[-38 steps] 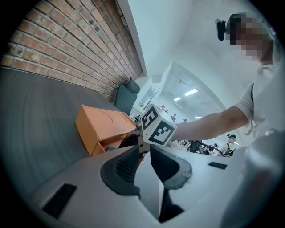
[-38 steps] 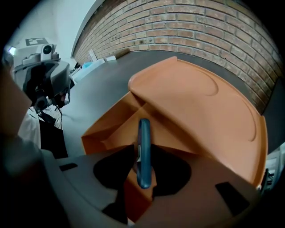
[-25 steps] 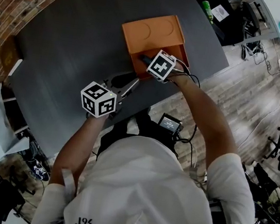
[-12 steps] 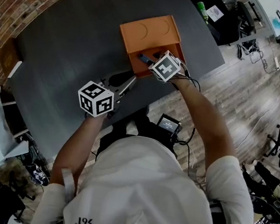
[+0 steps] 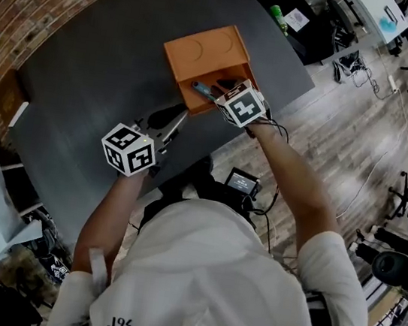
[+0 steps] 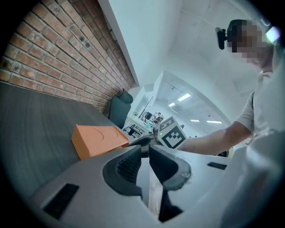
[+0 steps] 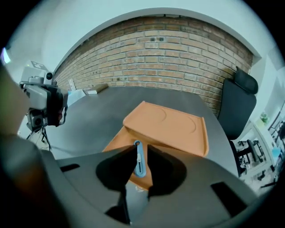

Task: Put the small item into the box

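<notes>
An orange box [image 5: 205,51] lies on the dark table [image 5: 89,65], its flat lid [image 7: 167,122] raised over the open lower part. My right gripper [image 5: 213,91] hangs just above that open part. Its jaws have just been closing, and they now press on a small blue slider-like item [image 7: 139,164], whose tip sticks out toward the box [image 5: 198,87]. My left gripper [image 5: 171,117] hovers near the table's front edge, left of the box [image 6: 95,139]. Its jaws [image 6: 145,149] meet at the tips with nothing between them.
A brick wall [image 7: 178,58] runs behind the table. A dark chair [image 7: 240,95] stands at the right end, and a camera on a tripod [image 7: 42,102] at the left. The table edge [image 5: 214,148] lies close to the person, with wood floor beyond.
The right gripper has come up out of the box's open part, and the blue item now shows between its jaws. The left gripper has risen a little.
</notes>
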Demonstrator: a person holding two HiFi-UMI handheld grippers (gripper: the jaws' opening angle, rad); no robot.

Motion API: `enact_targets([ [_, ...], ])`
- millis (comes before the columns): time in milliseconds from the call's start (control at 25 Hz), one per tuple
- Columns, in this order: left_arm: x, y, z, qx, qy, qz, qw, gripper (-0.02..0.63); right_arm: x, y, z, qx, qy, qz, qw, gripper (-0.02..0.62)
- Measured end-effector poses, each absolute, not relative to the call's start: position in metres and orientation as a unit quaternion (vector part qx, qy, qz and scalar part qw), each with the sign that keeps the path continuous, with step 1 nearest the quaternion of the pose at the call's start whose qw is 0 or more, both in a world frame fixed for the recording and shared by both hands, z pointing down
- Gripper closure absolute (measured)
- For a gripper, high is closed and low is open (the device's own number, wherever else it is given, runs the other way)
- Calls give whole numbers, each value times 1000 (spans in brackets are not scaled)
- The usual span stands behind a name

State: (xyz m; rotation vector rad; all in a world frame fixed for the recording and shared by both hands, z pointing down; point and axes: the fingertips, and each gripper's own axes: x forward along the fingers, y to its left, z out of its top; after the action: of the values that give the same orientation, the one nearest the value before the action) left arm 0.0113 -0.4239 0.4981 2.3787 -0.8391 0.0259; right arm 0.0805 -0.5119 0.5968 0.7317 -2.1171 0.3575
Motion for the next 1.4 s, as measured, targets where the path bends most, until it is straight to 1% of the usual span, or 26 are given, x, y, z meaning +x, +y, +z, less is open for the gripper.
enact_targets([
  [320, 7, -415, 461, 909, -304, -29, 283, 548, 89, -494, 548, 338, -858, 143, 358, 538],
  [720, -2, -399, 425, 918, -288, -59, 267, 546, 90, -467, 491, 389, -865, 155, 278, 548],
  [1040, -4, -382, 396, 925, -274, -79, 250, 546, 86, -447, 454, 407, -871, 142, 234, 554],
  [1400, -9, -365, 370, 930, -262, -99, 237, 548, 83, -422, 417, 420, -880, 141, 169, 563],
])
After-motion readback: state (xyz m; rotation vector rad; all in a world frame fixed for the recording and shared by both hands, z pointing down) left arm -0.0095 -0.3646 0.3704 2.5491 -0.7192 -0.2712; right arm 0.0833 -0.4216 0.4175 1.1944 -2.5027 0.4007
